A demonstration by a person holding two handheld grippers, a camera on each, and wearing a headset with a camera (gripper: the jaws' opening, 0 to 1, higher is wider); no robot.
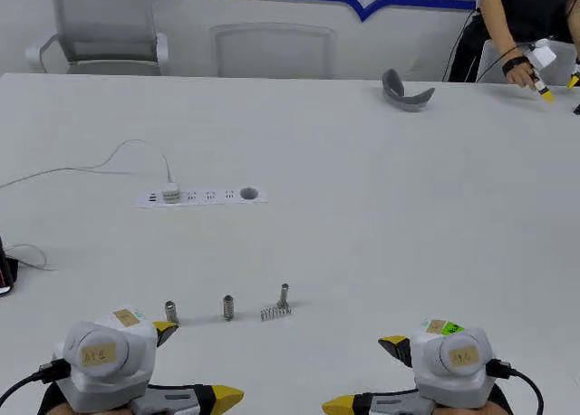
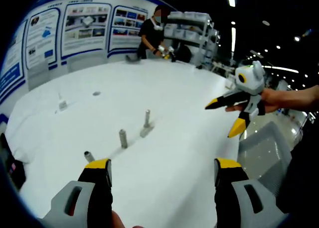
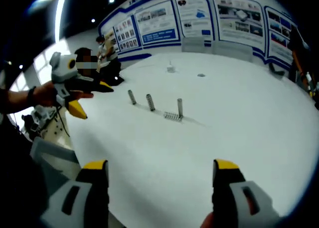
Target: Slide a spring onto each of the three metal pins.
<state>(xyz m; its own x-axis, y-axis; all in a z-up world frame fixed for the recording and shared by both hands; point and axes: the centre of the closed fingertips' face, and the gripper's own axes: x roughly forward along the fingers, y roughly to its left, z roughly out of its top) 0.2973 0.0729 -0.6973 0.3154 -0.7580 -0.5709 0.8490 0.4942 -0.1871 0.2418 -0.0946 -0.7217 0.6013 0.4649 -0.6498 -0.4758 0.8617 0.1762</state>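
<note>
Three short metal pins stand in a row near the table's front edge: left pin (image 1: 170, 312), middle pin (image 1: 228, 307), right pin (image 1: 284, 294). The left and middle pins look thick and ribbed, as if sleeved with springs. A loose spring (image 1: 275, 313) lies flat at the right pin's base. In the left gripper view the right pin (image 2: 147, 118) and the spring (image 2: 146, 132) lie ahead. My left gripper (image 1: 195, 362) is open, short of the pins. My right gripper (image 1: 365, 375) is open, to their right. Neither holds anything.
A white power strip (image 1: 199, 197) with a plug and cable lies mid-table on the left. A grey curved object (image 1: 405, 91) sits at the far right. A person (image 1: 530, 34) works at the far right corner. Chairs (image 1: 100, 25) stand behind the table.
</note>
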